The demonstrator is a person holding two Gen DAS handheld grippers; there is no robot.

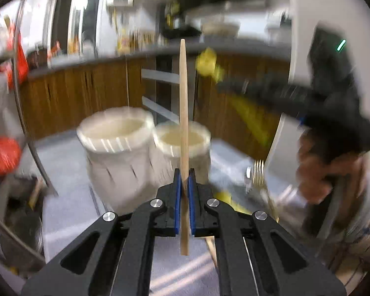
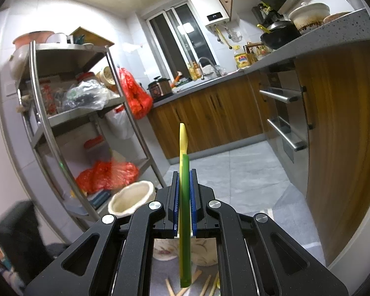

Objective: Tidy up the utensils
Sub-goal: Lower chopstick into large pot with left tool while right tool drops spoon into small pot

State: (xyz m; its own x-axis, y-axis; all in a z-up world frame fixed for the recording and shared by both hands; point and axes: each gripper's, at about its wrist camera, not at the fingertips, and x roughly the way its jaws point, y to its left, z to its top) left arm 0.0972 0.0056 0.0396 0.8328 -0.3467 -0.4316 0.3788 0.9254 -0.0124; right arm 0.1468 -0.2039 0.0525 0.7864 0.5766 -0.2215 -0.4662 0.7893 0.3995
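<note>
My left gripper (image 1: 184, 175) is shut on a single wooden chopstick (image 1: 183, 103) that stands upright between the blue pads. Behind it, two white ceramic holders (image 1: 116, 135) (image 1: 182, 139) stand side by side on the floor. The left wrist view is blurred. At its right a hand (image 1: 318, 172) holds my right gripper (image 1: 224, 83), with a yellow utensil sticking out of it. My right gripper (image 2: 184, 172) is shut on a green utensil (image 2: 185, 222) and a yellow utensil (image 2: 182, 138), held flat together and upright. A white holder (image 2: 133, 199) stands to its lower left. A flowered holder (image 2: 204, 254) sits under the fingers.
A metal fork (image 1: 259, 172) and loose chopsticks (image 2: 204, 283) lie on the grey tiled floor (image 2: 246, 172). A steel rack (image 2: 69, 123) with red bags stands at the left. Wooden cabinets (image 2: 209, 113) and oven handles (image 2: 281, 96) line the back and right.
</note>
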